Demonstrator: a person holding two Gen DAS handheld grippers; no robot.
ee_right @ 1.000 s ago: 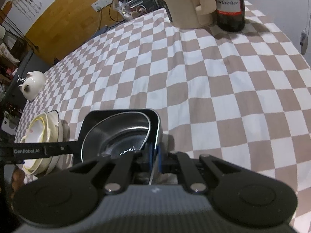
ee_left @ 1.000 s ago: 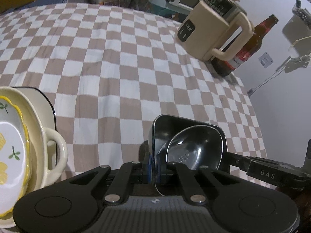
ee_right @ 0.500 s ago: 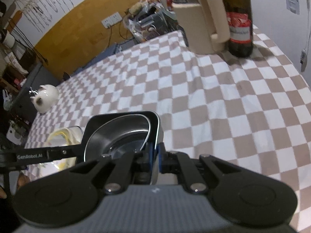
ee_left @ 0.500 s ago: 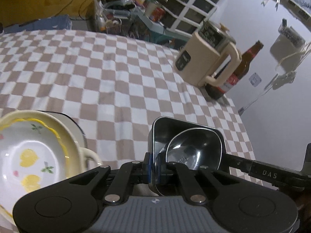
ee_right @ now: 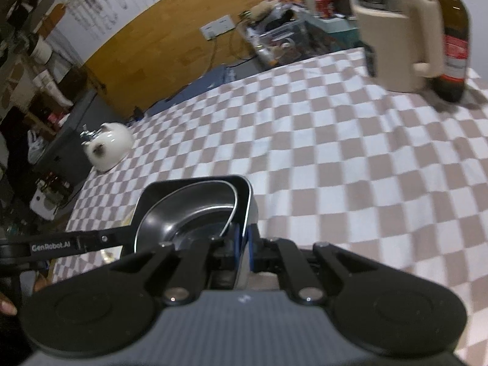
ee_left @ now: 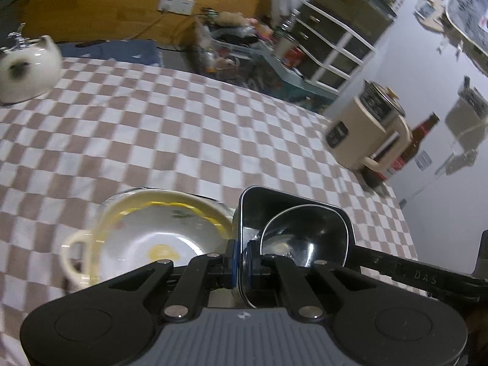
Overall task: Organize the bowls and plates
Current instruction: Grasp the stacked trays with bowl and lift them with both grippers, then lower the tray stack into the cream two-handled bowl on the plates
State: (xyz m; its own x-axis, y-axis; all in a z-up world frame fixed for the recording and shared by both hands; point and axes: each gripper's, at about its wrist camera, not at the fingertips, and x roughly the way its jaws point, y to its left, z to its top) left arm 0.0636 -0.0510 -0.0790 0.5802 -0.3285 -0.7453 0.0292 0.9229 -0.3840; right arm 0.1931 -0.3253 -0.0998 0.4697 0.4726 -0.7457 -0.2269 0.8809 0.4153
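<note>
Left of the steel tray (ee_left: 292, 213) sits the cream handled dish (ee_left: 91, 250) with the flowered plate (ee_left: 158, 238) inside. Your left gripper (ee_left: 241, 259) and right gripper (ee_right: 242, 244) are each clamped on opposite tray walls. Uneven hands could tip the steel bowl (ee_left: 305, 238) out, or knock the dish.

Your two claws: both clamped, both angled downward.

Left claw (ee_left: 241, 262): your blue pads are pressed together on the near left wall of the dark rectangular tin (ee_left: 253, 213), linkage arms drawn in; your other claw's arm reaches across from the right edge. Right claw (ee_right: 243, 244): pads pinched on the tin's right wall, links folded close; your left claw's arm enters from the left edge, with a fingertip of your hand (ee_right: 7, 306) showing beneath it.
</note>
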